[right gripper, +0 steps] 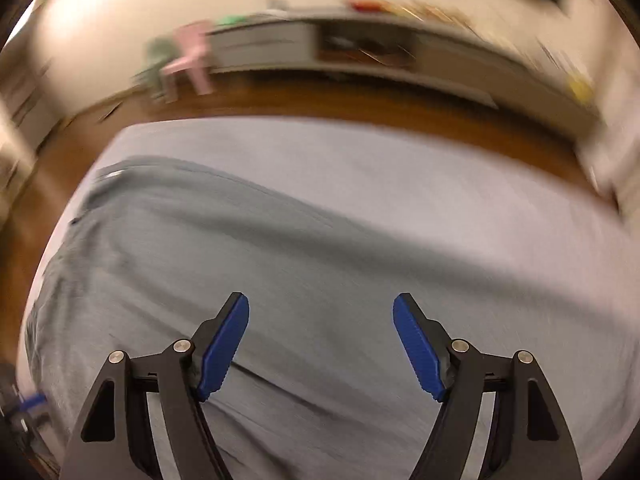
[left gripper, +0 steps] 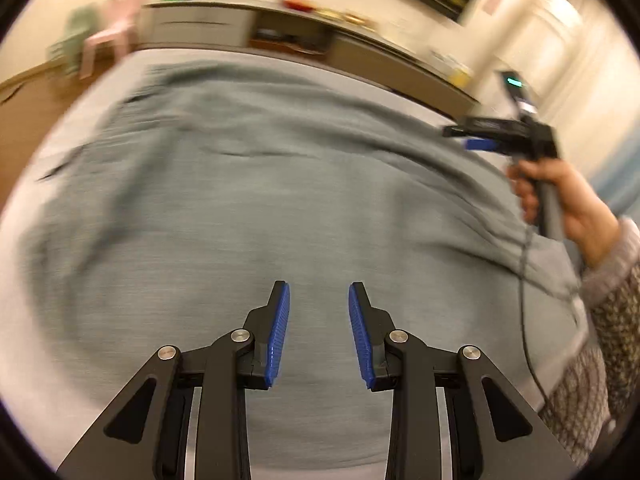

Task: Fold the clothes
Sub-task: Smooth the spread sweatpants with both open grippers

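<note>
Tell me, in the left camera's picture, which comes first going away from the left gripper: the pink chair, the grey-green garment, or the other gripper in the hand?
From the left gripper:
1. Grey-green garment, directly beneath and ahead, spread on the bed.
2. The other gripper, off to the right, held by a hand.
3. Pink chair, far left, across the room.

Grey-green garment on pale grey sheet; blue ribbed pads on black fingers; beyond the sheet, brown floor, pink chair.

One garment — two hand-held grippers — one chair
</note>
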### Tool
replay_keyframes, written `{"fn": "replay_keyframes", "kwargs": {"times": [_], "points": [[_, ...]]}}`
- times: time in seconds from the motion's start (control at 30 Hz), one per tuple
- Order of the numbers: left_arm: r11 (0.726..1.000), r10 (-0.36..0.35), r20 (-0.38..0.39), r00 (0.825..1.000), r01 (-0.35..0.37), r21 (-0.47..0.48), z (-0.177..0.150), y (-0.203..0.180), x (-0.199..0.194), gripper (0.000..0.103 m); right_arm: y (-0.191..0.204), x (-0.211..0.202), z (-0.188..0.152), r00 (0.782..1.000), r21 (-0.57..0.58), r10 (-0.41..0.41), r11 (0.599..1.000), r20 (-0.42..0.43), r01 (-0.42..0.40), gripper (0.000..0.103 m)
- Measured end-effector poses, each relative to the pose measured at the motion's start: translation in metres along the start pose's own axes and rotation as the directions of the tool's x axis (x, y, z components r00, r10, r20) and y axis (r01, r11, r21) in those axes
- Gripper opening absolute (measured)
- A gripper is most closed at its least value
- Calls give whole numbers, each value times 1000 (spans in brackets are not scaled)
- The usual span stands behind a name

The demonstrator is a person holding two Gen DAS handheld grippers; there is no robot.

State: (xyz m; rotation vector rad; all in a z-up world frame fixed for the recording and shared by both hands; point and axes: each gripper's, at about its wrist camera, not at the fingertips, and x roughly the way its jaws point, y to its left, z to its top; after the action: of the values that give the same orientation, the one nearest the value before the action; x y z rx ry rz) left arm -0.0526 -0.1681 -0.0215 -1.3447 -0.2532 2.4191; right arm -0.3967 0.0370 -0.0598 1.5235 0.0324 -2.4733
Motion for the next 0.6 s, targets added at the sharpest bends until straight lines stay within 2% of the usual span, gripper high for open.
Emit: {"fn": "replay_keyframes", "kwargs": {"times": [0.1,0.13,0.2,0.27,0.37,0.43,0.47,0.53,0.6], "points": [[996,4,-74,997,2,86,-13,-37,32,32,-30,47,-2,996,46,-38,998,-75,42,74],[993,34,-107,994,-22,112,-19,-43,45,32,-33,61,1,996,34,-66,997,-67,69,75],[984,93,-118,989,-72,164,-29,-53,53,32,-29,86,17,989,-34,-148,989,-28,147,79],[965,151,-154,976,-112,237,-33,-62,55,31,-36,111,39,988,-10,-157,988,-6,157,83],[940,182,-199,963,-111,322,-40,-75,50,32,-36,145,73,984,-15,-180,984,-7,180,83],[952,164,-217,962,-96,290,-36,-71,49,32,-31,160,86,982,-44,-185,982,-27,184,82],[957,162,-219,962,-99,271,-32,-69,49,32,-31,157,86,987,-41,-162,986,-11,161,82],[961,173,-179,968,-127,244,-20,-67,45,32,-33,144,81,995,-25,-94,995,43,95,82],[968,167,-143,976,-134,212,-9,-67,41,32,-48,124,58,997,-5,-38,999,74,38,82]]}}
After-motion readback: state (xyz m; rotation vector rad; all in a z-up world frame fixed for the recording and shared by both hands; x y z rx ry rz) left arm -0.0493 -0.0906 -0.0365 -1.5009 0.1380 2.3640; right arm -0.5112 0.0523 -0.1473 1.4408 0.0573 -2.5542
